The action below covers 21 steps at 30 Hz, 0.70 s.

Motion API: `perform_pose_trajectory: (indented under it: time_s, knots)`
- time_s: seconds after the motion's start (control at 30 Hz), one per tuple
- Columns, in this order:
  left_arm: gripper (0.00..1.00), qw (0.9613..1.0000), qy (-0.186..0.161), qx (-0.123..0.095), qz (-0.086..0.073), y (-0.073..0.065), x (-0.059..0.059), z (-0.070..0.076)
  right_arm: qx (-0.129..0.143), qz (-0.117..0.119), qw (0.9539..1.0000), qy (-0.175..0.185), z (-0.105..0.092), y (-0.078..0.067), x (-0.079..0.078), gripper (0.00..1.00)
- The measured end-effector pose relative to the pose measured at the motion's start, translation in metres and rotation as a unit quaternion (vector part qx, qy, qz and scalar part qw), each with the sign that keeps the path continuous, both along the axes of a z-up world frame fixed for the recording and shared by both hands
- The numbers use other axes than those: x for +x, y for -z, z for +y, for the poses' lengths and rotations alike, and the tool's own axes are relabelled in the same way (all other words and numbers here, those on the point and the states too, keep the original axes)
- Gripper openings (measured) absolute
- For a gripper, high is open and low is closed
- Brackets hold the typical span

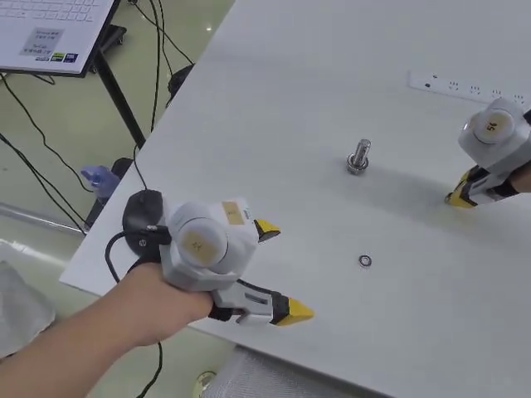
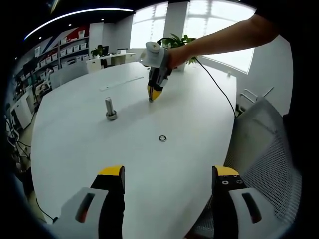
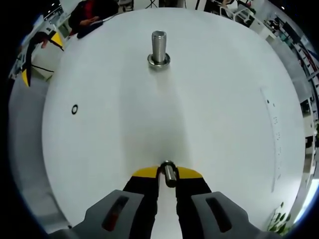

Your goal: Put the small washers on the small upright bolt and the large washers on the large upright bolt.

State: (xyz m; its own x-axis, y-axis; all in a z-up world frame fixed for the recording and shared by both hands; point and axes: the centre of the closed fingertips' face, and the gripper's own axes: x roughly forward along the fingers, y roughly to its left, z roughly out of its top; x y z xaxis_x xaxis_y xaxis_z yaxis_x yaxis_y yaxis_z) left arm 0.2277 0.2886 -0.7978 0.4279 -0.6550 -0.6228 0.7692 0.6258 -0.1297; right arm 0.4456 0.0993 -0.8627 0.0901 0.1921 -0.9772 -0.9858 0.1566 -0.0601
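Fingers (image 3: 145,175) of my right gripper (image 3: 167,180) clamped small bolt (image 3: 169,172); left gripper (image 2: 169,172) wide, empty. Next, I judged: pinch loose washer (image 1: 365,261).

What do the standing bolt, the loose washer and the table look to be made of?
Bolt: bare, steel-like metal, grey and shiny, with visible threads.
Washer: probably metal too; a thin dark ring, too small to be sure.
Table: smooth matt white top, likely laminate or painted board; it shows soft shadows and no grain.
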Motion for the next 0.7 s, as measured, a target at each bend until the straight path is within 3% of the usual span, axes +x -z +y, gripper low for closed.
perform_pose_trajectory:
  time_s: [0.7]
  knots:
    - [0.71,1.0000,-0.004,-0.004,-0.005,-0.0045,-0.0071,0.0012,0.005,-0.008,0.9999,-0.009,-0.0011,-0.0078,0.0050,0.20]
